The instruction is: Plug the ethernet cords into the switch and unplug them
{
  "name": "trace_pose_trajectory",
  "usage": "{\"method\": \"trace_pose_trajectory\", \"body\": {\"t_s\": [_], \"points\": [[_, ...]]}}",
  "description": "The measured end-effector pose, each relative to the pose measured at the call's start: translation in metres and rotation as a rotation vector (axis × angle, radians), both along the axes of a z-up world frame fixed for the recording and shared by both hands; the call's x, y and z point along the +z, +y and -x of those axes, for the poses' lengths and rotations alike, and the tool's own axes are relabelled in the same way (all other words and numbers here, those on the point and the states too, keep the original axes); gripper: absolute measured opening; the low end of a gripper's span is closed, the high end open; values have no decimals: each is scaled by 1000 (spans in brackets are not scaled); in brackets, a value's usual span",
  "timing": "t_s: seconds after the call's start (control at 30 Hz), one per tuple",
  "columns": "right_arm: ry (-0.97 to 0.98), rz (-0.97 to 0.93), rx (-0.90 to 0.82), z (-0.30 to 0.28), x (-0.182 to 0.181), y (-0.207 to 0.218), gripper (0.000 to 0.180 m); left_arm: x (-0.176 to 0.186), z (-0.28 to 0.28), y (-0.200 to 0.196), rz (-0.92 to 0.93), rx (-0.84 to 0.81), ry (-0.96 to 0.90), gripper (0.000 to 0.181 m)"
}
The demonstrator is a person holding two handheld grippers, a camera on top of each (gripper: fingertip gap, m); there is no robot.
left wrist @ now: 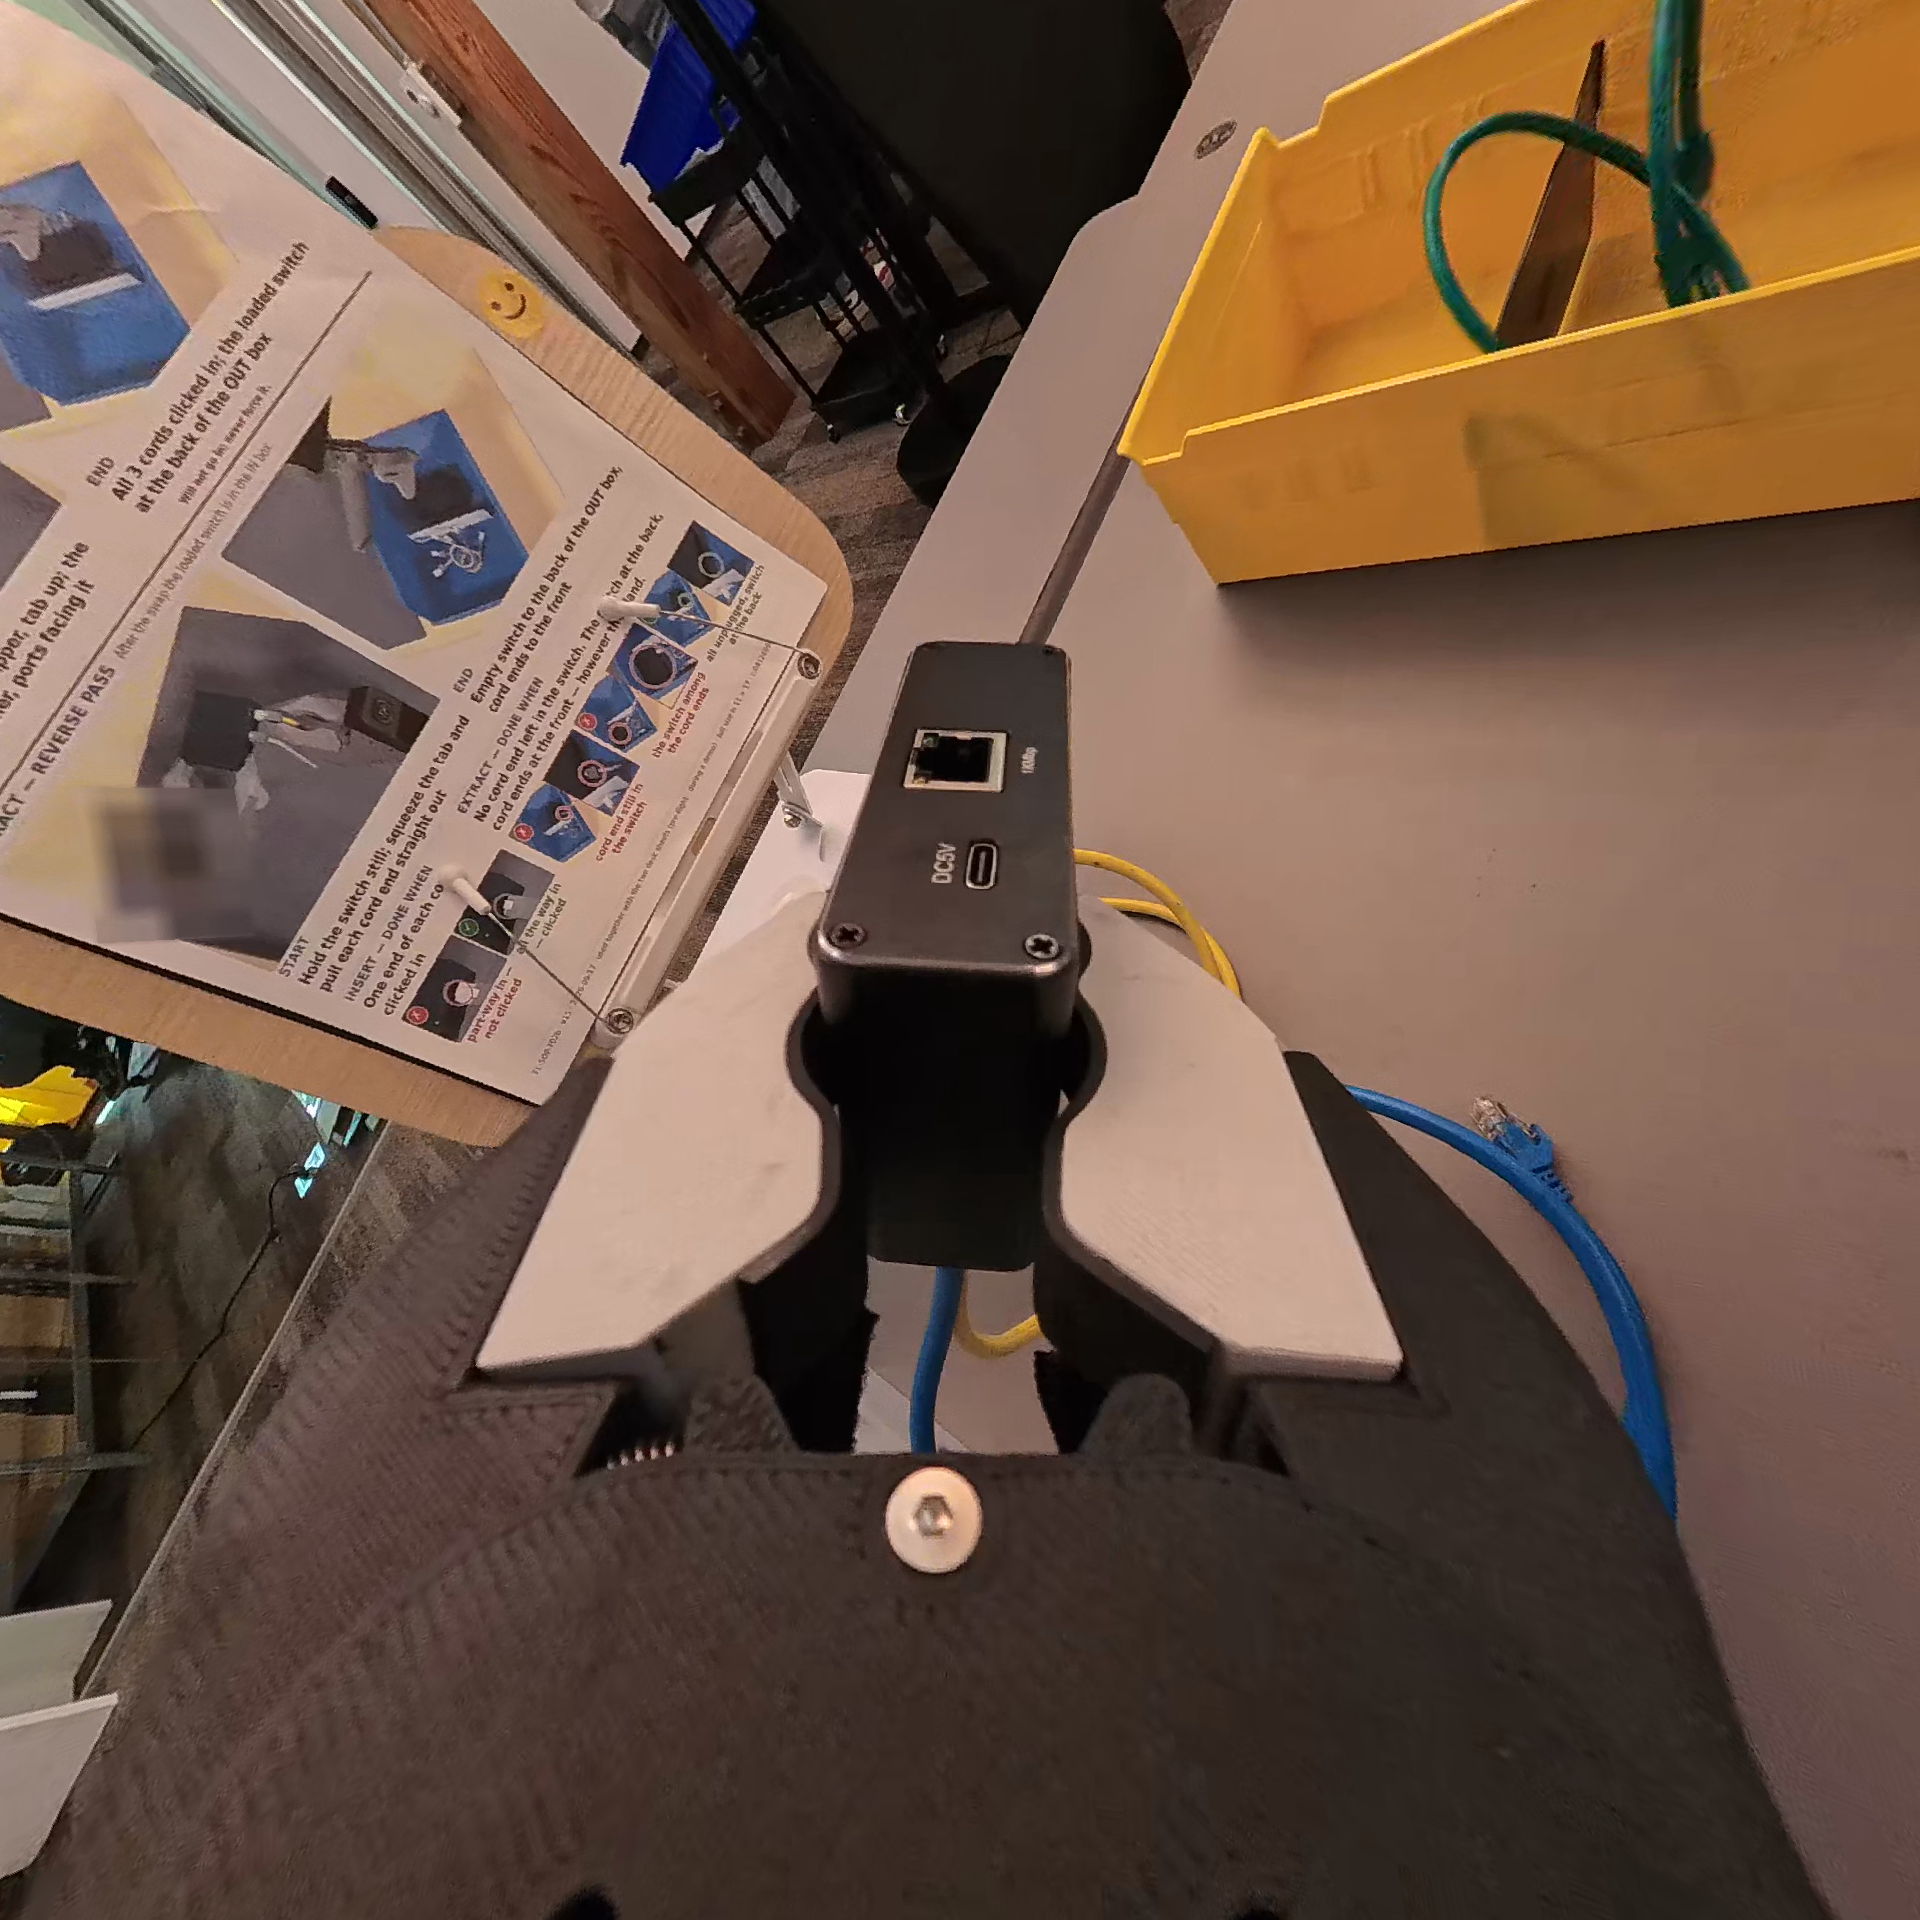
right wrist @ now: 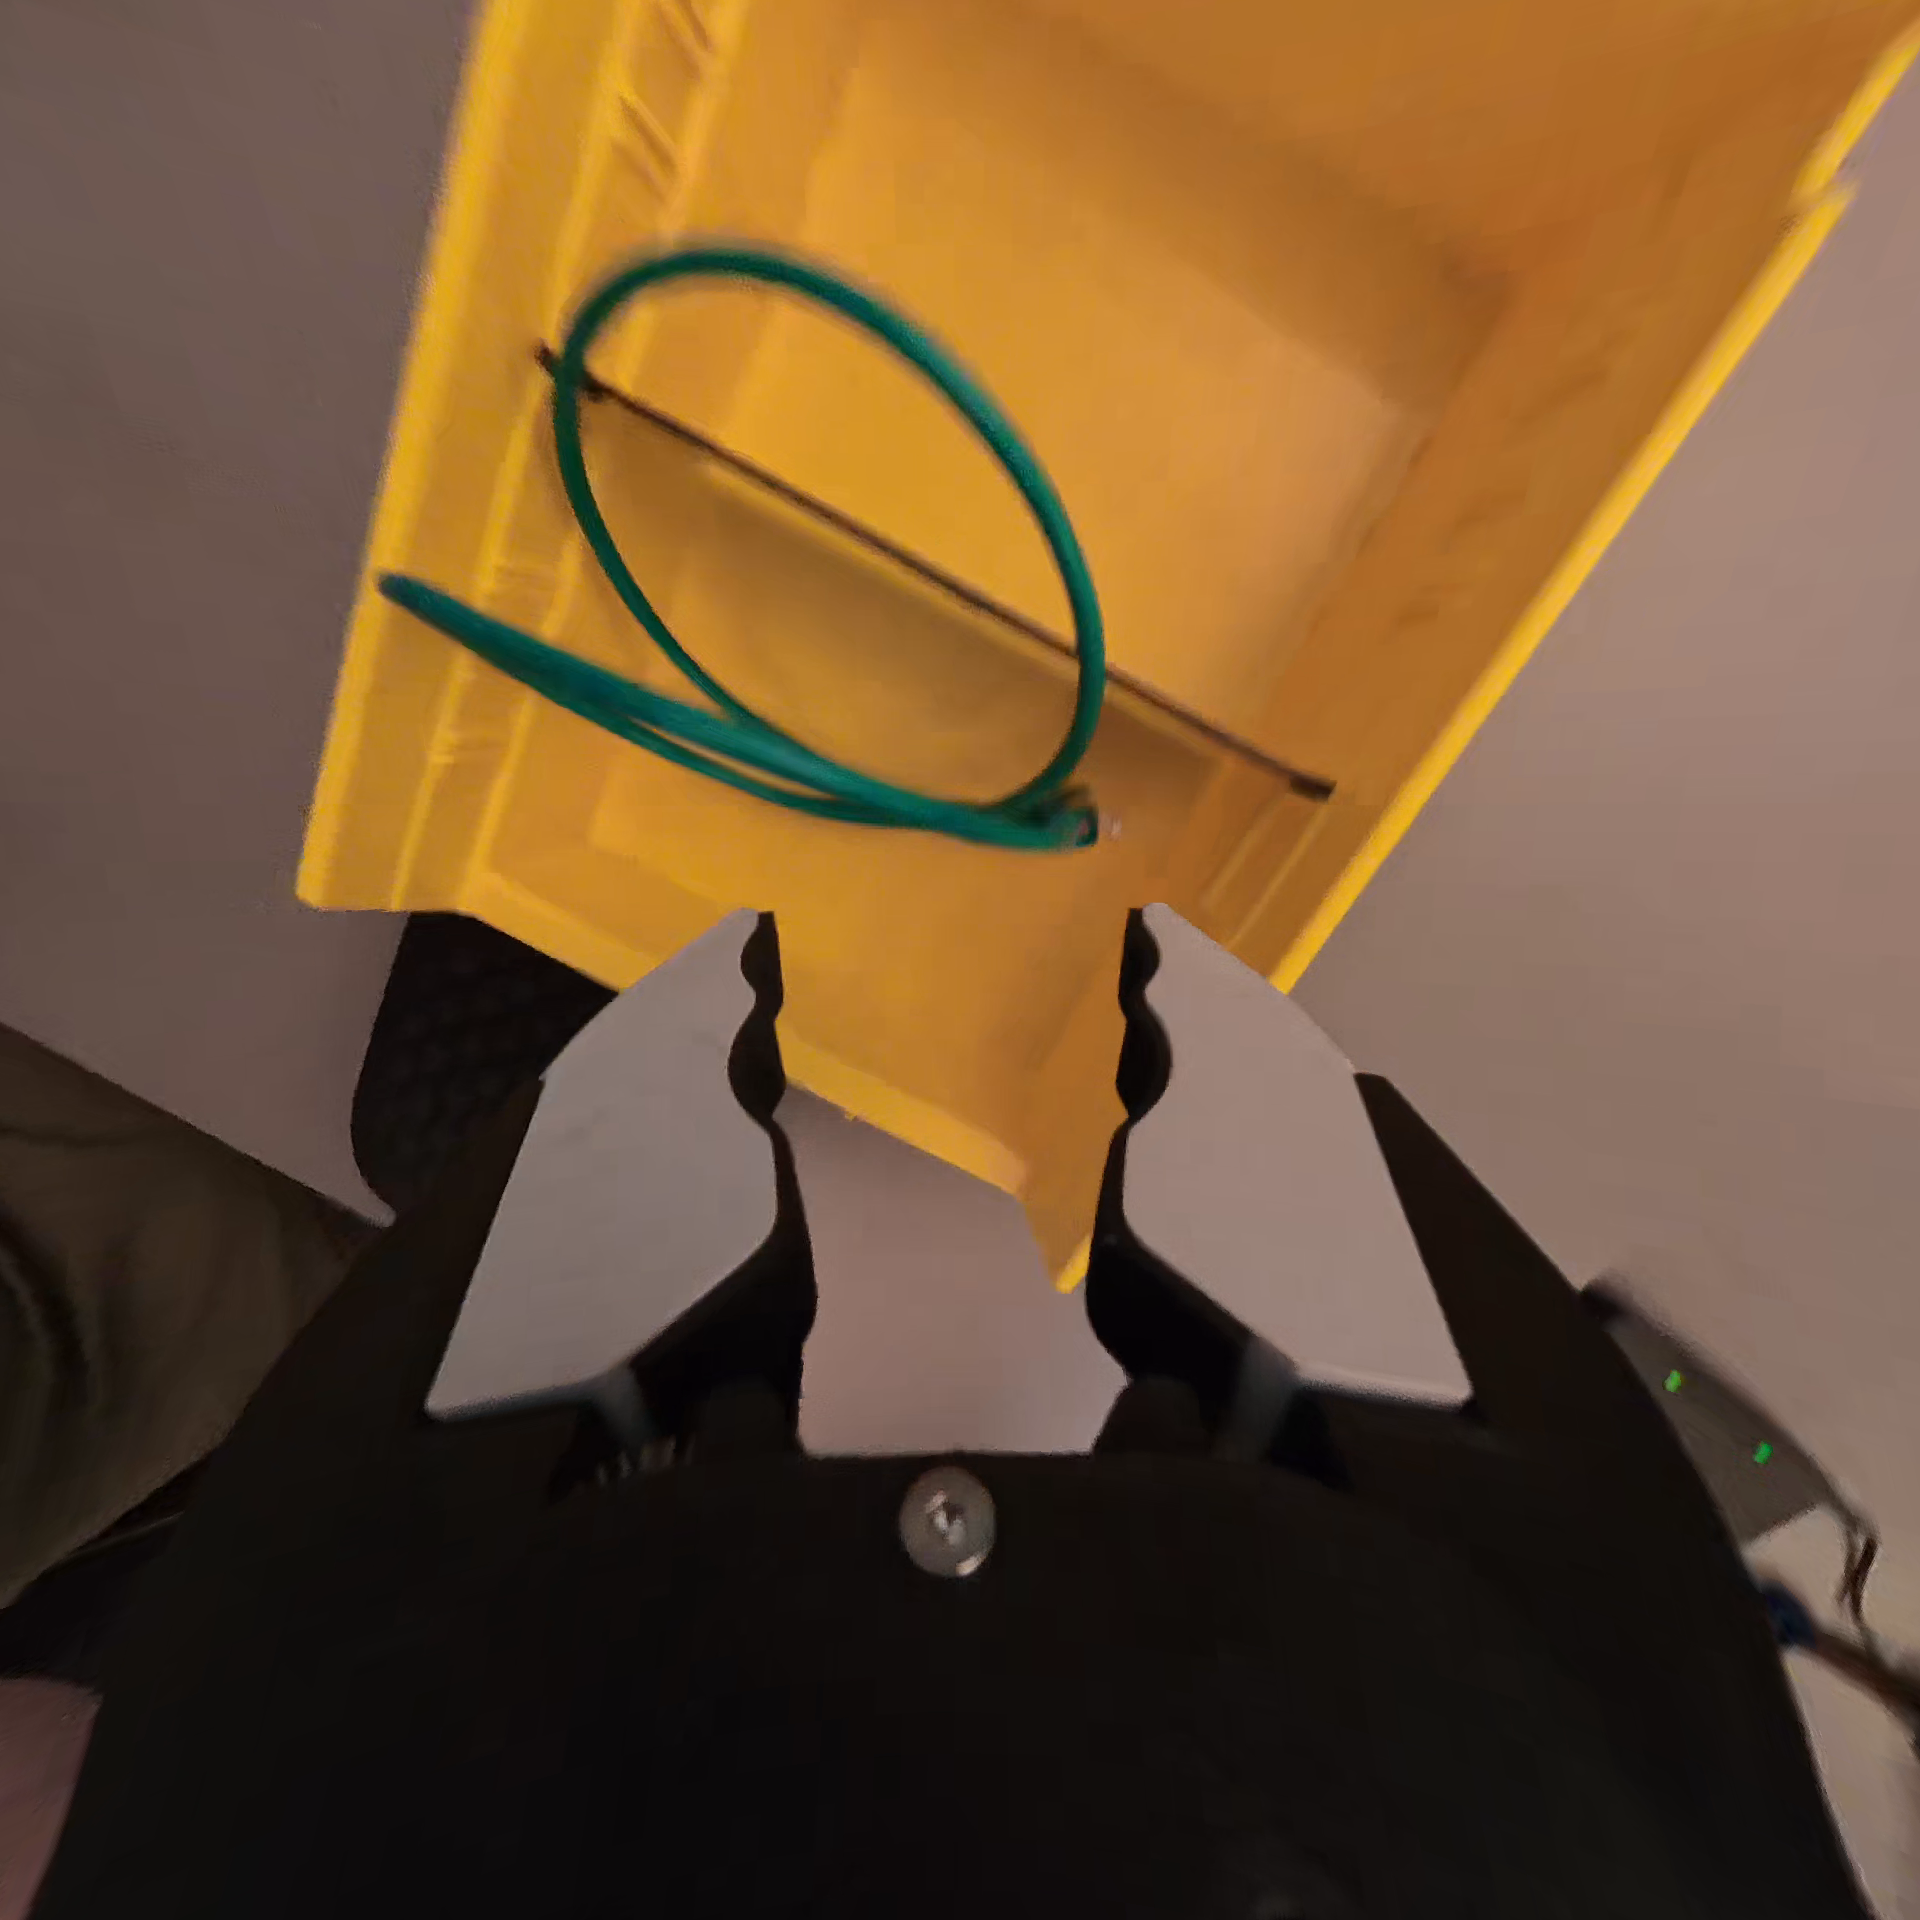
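My left gripper [left wrist: 940,1039] clamps the black metal switch [left wrist: 961,831]; my right gripper [right wrist: 951,925], spread empty, risks snagging the looped green ethernet cord [right wrist: 831,540] on the yellow bin's divider [right wrist: 935,582], frame centre

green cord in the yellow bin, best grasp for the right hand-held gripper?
Take the green cord just behind its plug end, coming down from above. That end lies nearest the open right hand-held gripper, low in the yellow bin; the loop drapes over the divider.
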State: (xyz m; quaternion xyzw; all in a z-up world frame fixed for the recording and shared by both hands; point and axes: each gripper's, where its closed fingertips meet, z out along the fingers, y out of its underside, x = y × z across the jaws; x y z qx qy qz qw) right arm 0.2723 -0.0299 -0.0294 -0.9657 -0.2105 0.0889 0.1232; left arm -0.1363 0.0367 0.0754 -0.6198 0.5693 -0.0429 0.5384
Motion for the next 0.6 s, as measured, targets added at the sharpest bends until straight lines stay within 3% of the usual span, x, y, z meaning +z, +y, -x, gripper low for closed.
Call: {"method": "trace_pose_trajectory", "body": {"t_s": [0.1,0.2,0.37,0.43,0.6], "points": [[46,-140,77,10,4,26,62,-2,-2,0,-1,-1,9,37],[4,-201,195,15,-18,42,53,-6,-4,1,1,-2,26,37],[36,-227,200,25,-47,68,45,-12,-7,3,9,1,44,37],[25,-184,196,24,-51,70,10,-15,-7,5,16,6,49,37],[-91,-96,320,16,-40,49,5,-20,-8,8,25,11,61,37]]}}
